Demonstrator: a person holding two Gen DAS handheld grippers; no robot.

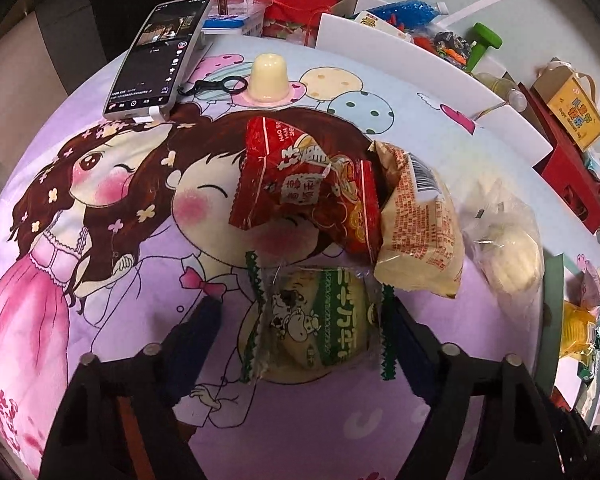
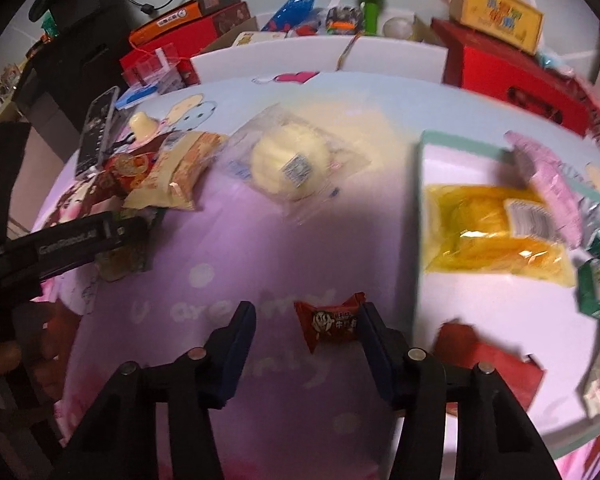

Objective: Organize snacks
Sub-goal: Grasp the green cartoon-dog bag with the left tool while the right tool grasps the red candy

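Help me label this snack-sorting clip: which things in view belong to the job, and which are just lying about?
Job:
- green-edged snack packet, between the left hand-held gripper fingers
- small red candy, in the right hand-held gripper
- red packets
- wrapped bun
- tray with yellow packet

Lying about:
- phone
- green dumbbell
- red box

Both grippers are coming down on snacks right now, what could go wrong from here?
The small red candy sits against one finger of the right gripper, off-centre, so closing may push it aside. The green-edged snack packet between the left gripper's fingers has a yellow packet overlapping its corner; lifting may drag that.
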